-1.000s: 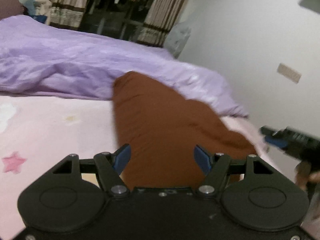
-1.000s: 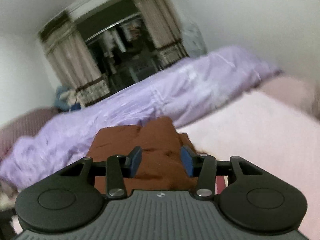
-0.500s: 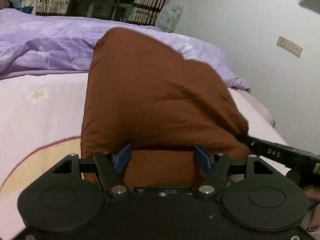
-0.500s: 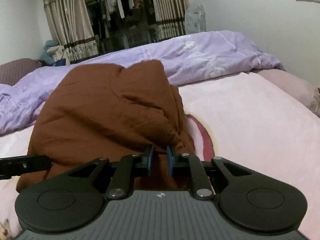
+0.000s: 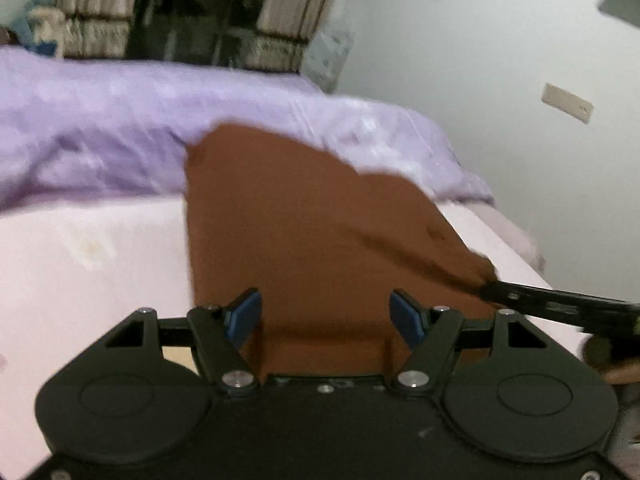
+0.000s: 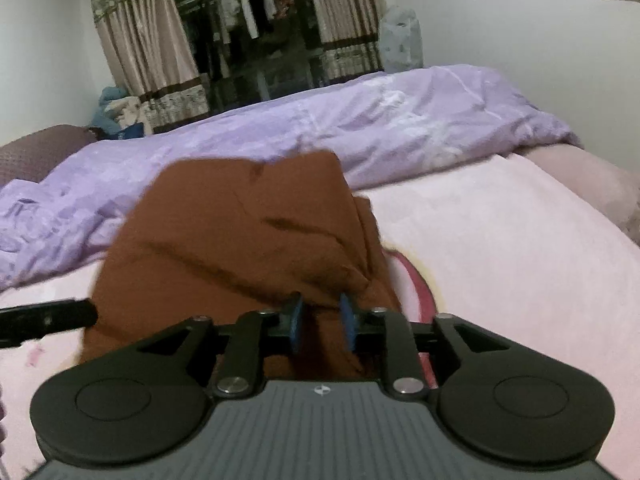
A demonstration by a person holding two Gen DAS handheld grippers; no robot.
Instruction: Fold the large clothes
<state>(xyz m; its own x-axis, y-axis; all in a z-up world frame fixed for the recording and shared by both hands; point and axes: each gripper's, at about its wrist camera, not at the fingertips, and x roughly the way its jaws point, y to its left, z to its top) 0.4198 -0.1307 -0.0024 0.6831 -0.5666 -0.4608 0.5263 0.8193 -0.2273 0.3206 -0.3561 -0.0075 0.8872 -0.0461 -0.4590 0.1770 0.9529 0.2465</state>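
Left hand-held gripper (image 5: 326,316): jaws spread wide, nothing pinched, brown garment (image 5: 304,224) lying between and beyond them toward 12 o'clock. Garment sits on the pink bed (image 5: 92,264), its far edge against the purple duvet (image 5: 120,128). Right hand-held gripper (image 6: 321,322): jaws narrowly parted around a garment fold at the near right corner; firm clamp can't be told. Curtains (image 6: 156,48) at 11 o'clock.

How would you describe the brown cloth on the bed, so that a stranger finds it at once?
Start from the pink bed sheet, with the crumpled purple duvet along its far side. The brown garment lies on the sheet in front of that duvet. It is the only dark, rust-coloured fabric among pale bedding.
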